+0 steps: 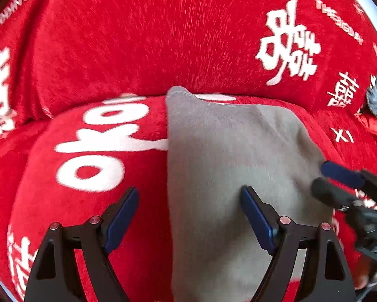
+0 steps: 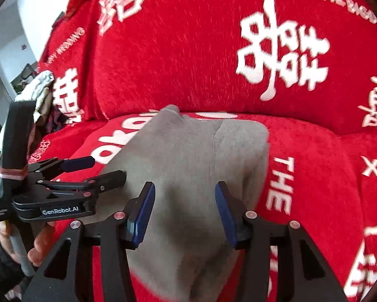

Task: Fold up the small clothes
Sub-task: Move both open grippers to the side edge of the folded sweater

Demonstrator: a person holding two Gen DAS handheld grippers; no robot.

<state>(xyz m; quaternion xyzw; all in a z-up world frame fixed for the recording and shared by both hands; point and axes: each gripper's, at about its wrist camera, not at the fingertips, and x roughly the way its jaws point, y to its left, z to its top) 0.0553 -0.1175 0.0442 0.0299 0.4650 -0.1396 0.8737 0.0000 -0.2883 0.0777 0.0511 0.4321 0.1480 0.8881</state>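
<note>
Lying flat on a red plush sofa cover with white lettering (image 1: pixel 143 50), a folded grey fabric garment (image 1: pixel 238 163) sits on the seat cushion.
Both hand-held grippers hover over it with nothing between their blue pads: the left gripper (image 1: pixel 189 216) spread wide across the garment's left edge, the right gripper (image 2: pixel 184 212) parted above its near end, neither pressing the cloth.
</note>
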